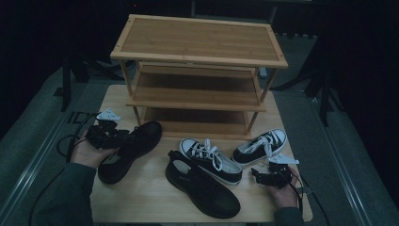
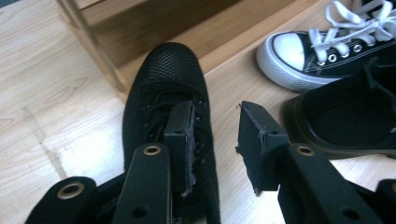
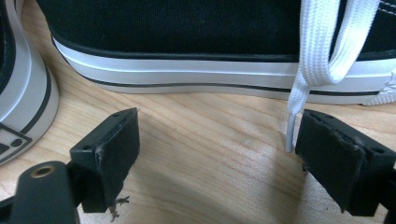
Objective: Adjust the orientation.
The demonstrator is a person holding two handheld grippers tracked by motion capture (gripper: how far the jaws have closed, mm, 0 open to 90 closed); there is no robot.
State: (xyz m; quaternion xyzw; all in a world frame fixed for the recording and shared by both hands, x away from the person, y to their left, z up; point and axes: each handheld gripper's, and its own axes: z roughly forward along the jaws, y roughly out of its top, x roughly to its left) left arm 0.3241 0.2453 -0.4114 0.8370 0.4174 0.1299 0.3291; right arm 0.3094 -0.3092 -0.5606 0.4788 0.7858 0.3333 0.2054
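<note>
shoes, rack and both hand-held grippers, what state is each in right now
left black shoe: on the table, one jaw over its laces, not clamped
second black shoe: flat on the table, untouched
two black-and-white sneakers: upright, laces loose
shoe rack: all shelves bare
left hand-held gripper: open
right hand-held gripper: open, holding nothing

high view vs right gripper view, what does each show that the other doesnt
High view alone: the bamboo shoe rack with three shelves, two all-black shoes, and the left gripper at one of them.

Right gripper view alone: a close look at a sneaker's white sole stripe, and a white lace tip hanging beside one pad of the open right gripper, touching nothing between the jaws.

Both: the black-and-white sneakers, the wooden table and the right gripper.
</note>
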